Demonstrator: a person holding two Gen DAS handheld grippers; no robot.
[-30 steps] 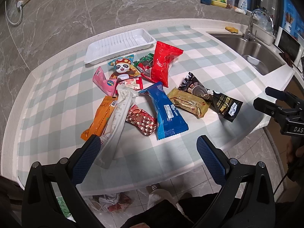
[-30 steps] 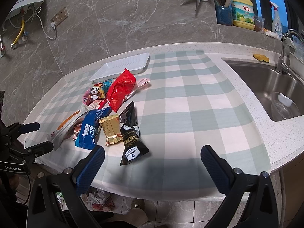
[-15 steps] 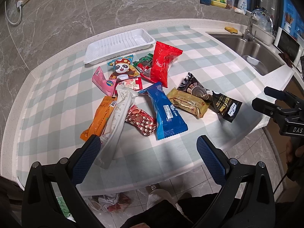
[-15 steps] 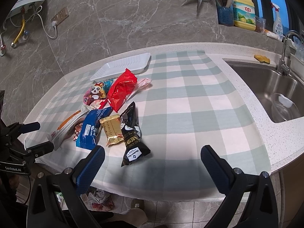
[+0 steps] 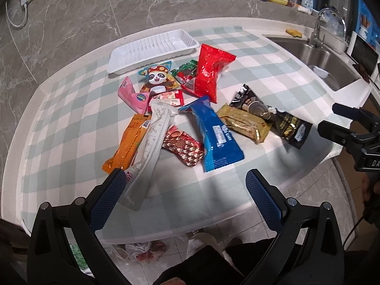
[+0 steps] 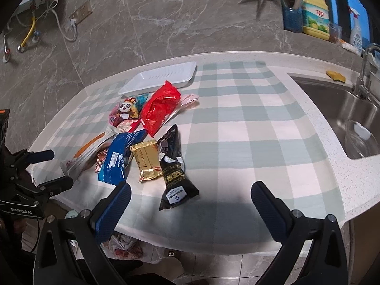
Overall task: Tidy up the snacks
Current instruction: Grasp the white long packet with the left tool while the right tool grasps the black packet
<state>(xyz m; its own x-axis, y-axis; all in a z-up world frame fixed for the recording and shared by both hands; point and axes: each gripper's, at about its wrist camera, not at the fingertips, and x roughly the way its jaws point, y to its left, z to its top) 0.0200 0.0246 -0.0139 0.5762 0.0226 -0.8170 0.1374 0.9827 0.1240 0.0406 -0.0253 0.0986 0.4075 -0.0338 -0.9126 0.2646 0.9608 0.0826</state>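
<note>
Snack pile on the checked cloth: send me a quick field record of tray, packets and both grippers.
tray: white ribbed plastic tray, empty, behind the pile
packets: all on the green-and-white checked cloth, none in tray
nearest right gripper: black packet
nearest left gripper: long white packet
left gripper: open, holding nothing
right gripper: open, holding nothing

Green packet [image 5: 187, 70] mostly under red bag [image 5: 209, 71].

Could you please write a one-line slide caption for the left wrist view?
Open left gripper hovers before scattered snack packets and an empty white tray on a checked tablecloth.
</note>
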